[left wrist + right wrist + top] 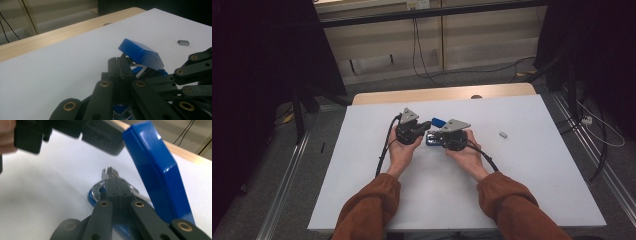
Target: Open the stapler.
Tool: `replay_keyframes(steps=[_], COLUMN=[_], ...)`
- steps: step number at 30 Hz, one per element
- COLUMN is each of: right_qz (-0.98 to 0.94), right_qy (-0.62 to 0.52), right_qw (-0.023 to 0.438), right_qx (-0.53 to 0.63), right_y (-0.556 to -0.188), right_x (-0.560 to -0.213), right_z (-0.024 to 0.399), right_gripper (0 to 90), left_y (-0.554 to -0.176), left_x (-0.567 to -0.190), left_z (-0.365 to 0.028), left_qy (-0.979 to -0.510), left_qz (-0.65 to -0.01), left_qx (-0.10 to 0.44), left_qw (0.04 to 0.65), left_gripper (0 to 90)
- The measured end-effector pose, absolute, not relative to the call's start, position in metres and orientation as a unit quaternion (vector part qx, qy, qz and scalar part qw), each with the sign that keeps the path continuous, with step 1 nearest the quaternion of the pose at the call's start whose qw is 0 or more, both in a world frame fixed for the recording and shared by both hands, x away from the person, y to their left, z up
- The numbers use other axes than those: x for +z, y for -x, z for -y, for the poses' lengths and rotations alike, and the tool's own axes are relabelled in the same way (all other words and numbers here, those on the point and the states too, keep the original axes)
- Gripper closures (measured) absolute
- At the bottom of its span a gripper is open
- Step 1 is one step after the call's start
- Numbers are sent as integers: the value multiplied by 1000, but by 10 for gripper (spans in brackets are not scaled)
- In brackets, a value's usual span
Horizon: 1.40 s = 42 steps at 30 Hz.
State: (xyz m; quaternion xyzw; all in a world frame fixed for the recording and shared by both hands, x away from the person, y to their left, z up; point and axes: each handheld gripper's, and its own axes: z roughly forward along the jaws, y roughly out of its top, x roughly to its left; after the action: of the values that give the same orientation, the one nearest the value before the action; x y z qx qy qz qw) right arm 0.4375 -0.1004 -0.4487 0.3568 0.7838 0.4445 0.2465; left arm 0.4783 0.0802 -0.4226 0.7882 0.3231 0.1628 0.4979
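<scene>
A blue stapler [436,129] lies on the white table [537,175] with its blue lid [141,53] swung up. In the right gripper view the lid [160,170] stands steeply above the metal magazine and blue base [93,196]. My left gripper [426,125] comes in from the left, its jaws pressed together [120,65] right beside the raised lid. From the right, my right gripper [435,135] points at the stapler, its jaws together [115,182] over the metal magazine. Whether either pair pinches a thin part I cannot tell.
A small grey block of staples [502,134] lies apart on the table to the right, also seen beyond the lid [183,42]. A wooden strip [442,93] runs along the table's far edge. Cables trail on the floor behind and at the right.
</scene>
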Motion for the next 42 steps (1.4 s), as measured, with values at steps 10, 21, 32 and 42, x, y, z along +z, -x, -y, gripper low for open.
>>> replay_keyframes(steps=[10, 21, 32, 42], right_qz=[-760, -748, -748, -746], right_qy=[-389, -390, -392, -391], right_qw=[228, 254, 257, 260], right_qx=[469, 473, 469, 472], right_y=[-444, -445, -444, -444], right_x=[-449, -448, -448, -446], right_z=[98, 96, 96, 96], right_gripper=[900, 900, 900, 900], left_y=[-479, -480, -482, -484], left_x=[-423, -423, -435, -441], left_z=[-81, -81, -79, -81], left_qy=[-789, -786, -808, -813], left_qz=[-323, -324, -322, -316], left_qx=[163, 157, 150, 144], left_qw=[497, 502, 470, 467], left_gripper=[900, 900, 900, 900])
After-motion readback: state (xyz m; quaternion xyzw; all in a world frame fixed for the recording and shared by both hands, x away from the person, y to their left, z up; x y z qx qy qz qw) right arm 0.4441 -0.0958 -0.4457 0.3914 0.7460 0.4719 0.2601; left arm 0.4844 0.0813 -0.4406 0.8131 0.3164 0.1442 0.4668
